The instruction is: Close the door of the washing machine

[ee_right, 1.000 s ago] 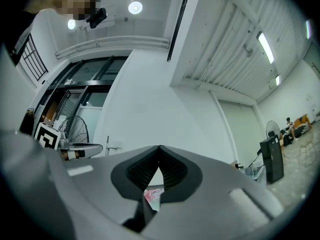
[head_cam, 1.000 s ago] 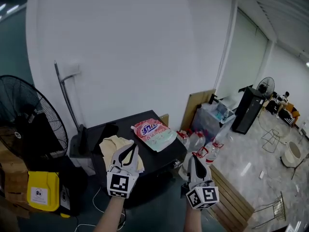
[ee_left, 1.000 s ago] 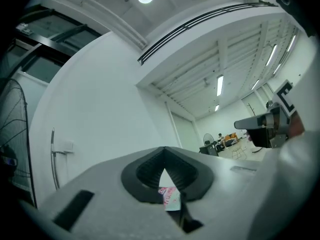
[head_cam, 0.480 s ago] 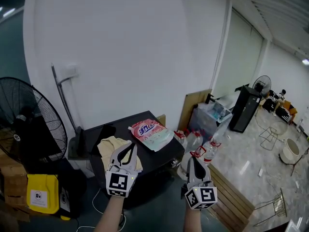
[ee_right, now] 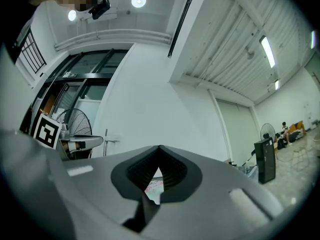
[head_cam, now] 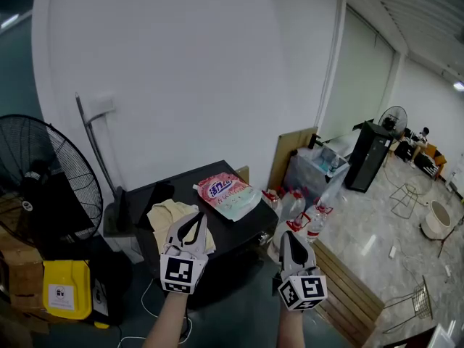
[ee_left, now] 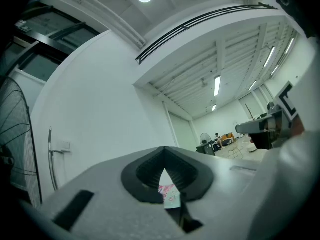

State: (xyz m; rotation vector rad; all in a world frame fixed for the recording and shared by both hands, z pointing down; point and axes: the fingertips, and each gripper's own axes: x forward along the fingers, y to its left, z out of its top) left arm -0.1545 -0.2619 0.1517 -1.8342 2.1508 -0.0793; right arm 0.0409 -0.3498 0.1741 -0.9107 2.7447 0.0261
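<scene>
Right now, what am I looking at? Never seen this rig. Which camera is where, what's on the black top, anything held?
There is no robot arm: a person holds a two-jaw gripper in each hand. The wide picture comes from a camera on the person's head, looking down at the left gripper and right gripper. The other two come from cameras riding on each gripper, looking along its jaws. Both pairs of jaws are closed and hold nothing. On the black appliance top lie a pink detergent pouch and a beige cloth. A standing fan is at the left.
</scene>
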